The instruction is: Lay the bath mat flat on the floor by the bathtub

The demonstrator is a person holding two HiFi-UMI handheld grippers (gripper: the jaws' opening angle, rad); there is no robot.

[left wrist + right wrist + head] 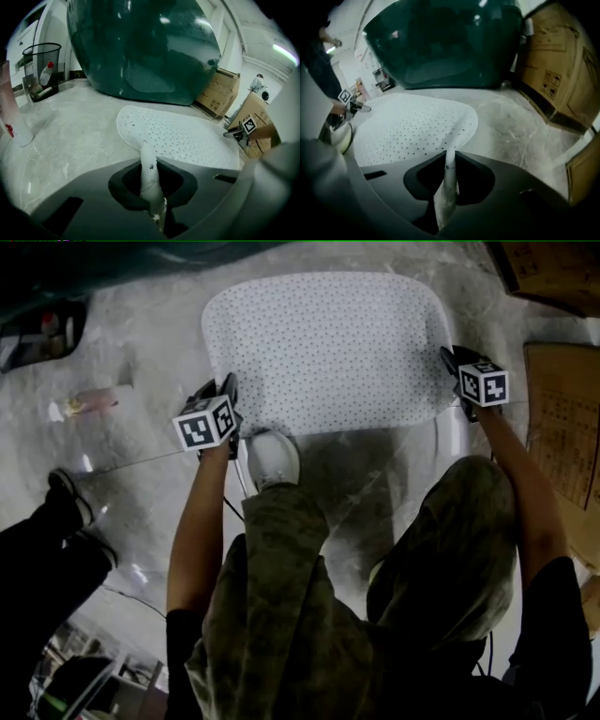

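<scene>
The white dotted bath mat (pixel 328 348) is lying spread out on the grey floor (pixel 141 362), just in front of the dark green bathtub (pixel 140 47), with its two near corners lifting off the floor. The left gripper (pixel 150 164) is clamping its jaws on the near left corner, and the right gripper (pixel 450 171) is pinching the near right corner between its jaws. The person's pale shoe (pixel 274 457) is resting at the mat's near edge, close beside the left gripper.
</scene>
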